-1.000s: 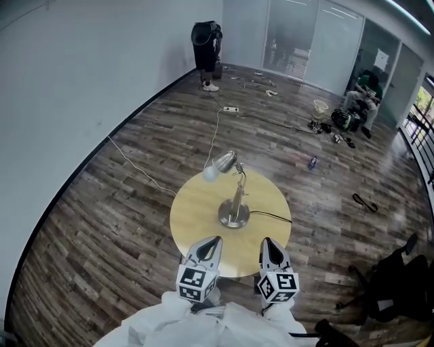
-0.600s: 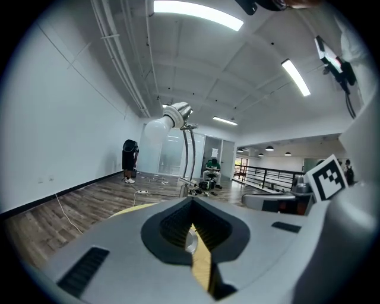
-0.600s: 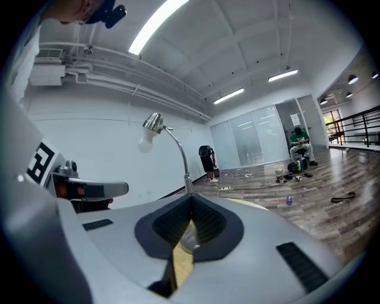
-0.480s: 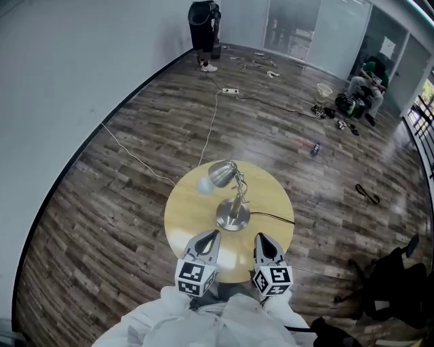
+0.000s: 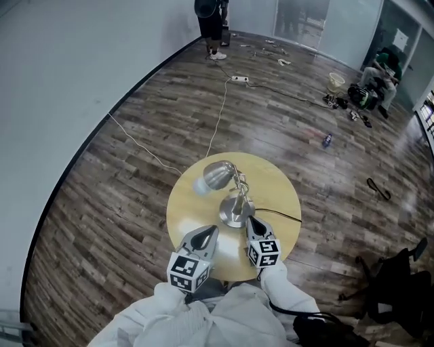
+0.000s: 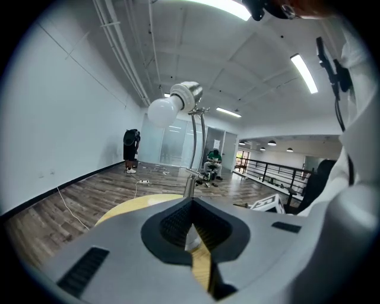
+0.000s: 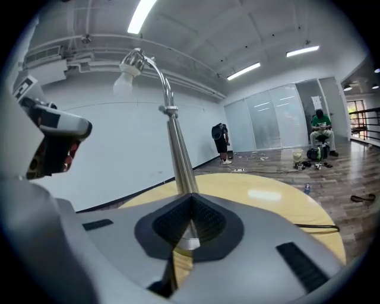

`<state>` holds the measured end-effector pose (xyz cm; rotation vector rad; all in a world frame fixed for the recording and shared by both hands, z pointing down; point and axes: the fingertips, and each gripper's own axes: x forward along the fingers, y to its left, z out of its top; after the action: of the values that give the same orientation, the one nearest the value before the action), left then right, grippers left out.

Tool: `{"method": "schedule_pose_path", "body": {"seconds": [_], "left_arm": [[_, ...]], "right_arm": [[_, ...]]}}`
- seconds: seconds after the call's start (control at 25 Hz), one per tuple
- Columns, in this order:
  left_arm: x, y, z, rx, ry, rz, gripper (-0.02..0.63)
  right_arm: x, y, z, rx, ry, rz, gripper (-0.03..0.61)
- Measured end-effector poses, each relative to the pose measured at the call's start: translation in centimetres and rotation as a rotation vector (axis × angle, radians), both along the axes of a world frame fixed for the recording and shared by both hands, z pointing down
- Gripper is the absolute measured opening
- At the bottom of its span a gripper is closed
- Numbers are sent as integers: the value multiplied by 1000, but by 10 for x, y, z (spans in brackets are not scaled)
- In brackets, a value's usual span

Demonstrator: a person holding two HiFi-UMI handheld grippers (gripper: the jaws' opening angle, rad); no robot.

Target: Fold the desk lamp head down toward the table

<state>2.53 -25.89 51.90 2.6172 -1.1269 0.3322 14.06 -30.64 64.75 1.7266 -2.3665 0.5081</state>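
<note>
A brushed-metal desk lamp stands on the round wooden table (image 5: 274, 181). Its round base (image 5: 235, 214) is mid-table, and its head (image 5: 218, 173) with a white bulb (image 5: 202, 186) juts left on a curved neck. My left gripper (image 5: 211, 230) is shut and empty, hovering over the table's near part, short of the base. Its own view looks up at the lamp head (image 6: 186, 96) past its closed tips (image 6: 191, 199). My right gripper (image 5: 250, 219) is shut too, its tips close to the base's near right side. The stem (image 7: 178, 153) rises just beyond those tips (image 7: 191, 196).
The lamp's black cord (image 5: 279, 215) runs off the table's right edge. A white cable (image 5: 218, 125) lies across the wood floor beyond. One person stands far off by the wall (image 5: 213, 12), another sits at the far right (image 5: 384, 66). A dark chair (image 5: 400, 284) stands near right.
Both grippers have moved forward over the table toward the lamp base, the right one farther, and it now sits beside the base. The lamp has not changed shape.
</note>
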Motion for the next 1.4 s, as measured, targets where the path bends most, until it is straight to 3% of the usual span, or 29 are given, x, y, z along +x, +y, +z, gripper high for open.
{"method": "schedule_pose_path", "body": {"seconds": [0.16, 0.52, 0.72, 0.88, 0.96, 1.04, 1.16, 1.4], "left_arm": [[-7, -8, 0, 34, -66, 0, -2], [-7, -26, -26, 69, -21, -31, -2], [-2, -22, -72, 186, -5, 19, -2], [1, -19, -129, 201, 17, 106, -2], [-2, -27, -155, 194, -28, 135, 16], [-1, -37, -179, 186, -73, 178, 119], [7, -59, -201, 215, -194, 235, 188], [34, -85, -194, 190, -466, 318, 239]], "right_arm": [[-11, -25, 33, -69, 56, -61, 11], [-13, -27, 81, -160, 121, -83, 11], [-14, -28, 81, -174, 178, -122, 11], [-14, -28, 82, -209, 163, -136, 11], [-15, -28, 81, -215, 166, -138, 11], [-14, -28, 81, -224, 156, -132, 11], [-13, -27, 79, -228, 159, -129, 11], [-16, -24, 80, -229, 156, -136, 11]]}}
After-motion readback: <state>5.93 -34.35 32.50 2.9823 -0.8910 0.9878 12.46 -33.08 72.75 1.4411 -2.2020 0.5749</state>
